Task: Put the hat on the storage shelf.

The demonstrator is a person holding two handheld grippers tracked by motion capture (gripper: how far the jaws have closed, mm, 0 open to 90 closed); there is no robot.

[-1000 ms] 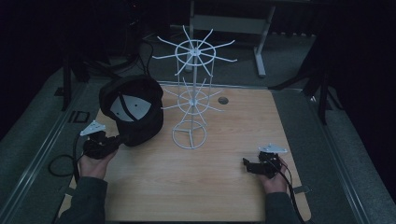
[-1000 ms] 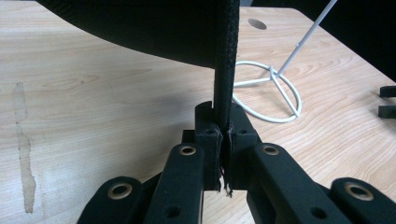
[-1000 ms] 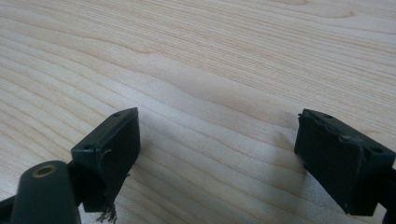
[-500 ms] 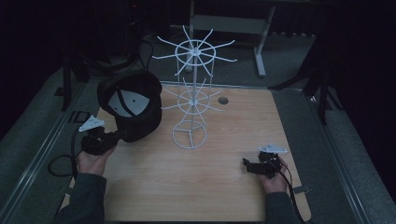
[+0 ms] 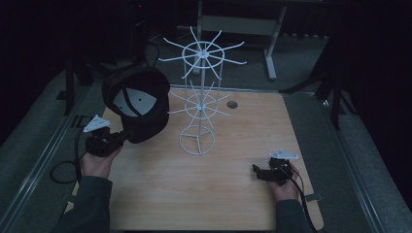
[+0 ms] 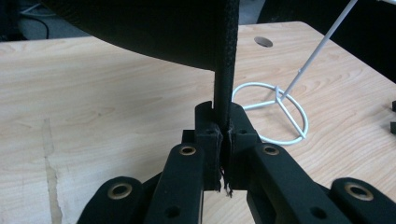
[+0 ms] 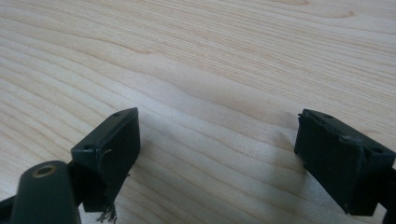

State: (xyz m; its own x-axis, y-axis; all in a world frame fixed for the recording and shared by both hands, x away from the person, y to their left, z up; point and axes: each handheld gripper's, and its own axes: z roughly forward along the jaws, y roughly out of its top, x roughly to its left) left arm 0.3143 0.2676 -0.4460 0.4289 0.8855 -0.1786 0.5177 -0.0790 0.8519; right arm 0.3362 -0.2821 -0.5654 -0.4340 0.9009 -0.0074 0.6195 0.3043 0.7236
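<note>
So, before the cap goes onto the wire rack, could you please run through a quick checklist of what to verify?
1. Left gripper shut on the black cap: ok.
2. Cap lifted off the table: ok.
3. White wire rack upright, base flat on the table: ok.
4. Free rack arm facing the cap: ok.
5. Right gripper open, away from the rack: ok.
6. Grip firmness on the brim: cannot tell.

black cap (image 5: pixel 138 104) lifted higher off the table, carried by left gripper (image 5: pixel 121 137), nearer white wire rack (image 5: pixel 200 97)
</note>
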